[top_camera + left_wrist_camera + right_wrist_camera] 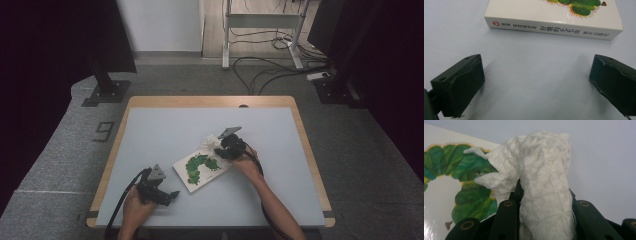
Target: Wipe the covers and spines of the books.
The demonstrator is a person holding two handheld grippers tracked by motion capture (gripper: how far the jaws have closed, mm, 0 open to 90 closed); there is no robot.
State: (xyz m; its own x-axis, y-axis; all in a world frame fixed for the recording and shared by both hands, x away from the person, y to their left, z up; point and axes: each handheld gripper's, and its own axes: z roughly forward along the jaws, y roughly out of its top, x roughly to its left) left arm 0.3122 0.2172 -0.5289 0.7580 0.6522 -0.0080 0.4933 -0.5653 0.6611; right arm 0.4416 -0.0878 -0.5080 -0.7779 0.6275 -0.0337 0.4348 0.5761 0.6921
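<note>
A white picture book [202, 170] with a green caterpillar on its cover lies flat in the middle of the table. My right gripper [221, 146] hovers at the book's far right corner, shut on a crumpled white cloth [541, 177] that bulges out between its jaws over the cover [439, 195]. The cloth [210, 144] shows as a white wad at the book's edge. My left gripper [172, 195] rests on the table near the front, to the left of the book, open and empty. Ahead of its jaws lies the book's spine [554, 28] with printed characters.
The grey table top [165, 130] has a wooden rim. Beyond the far edge stand a desk frame [262, 30] with loose cables on the floor and black stands at both sides.
</note>
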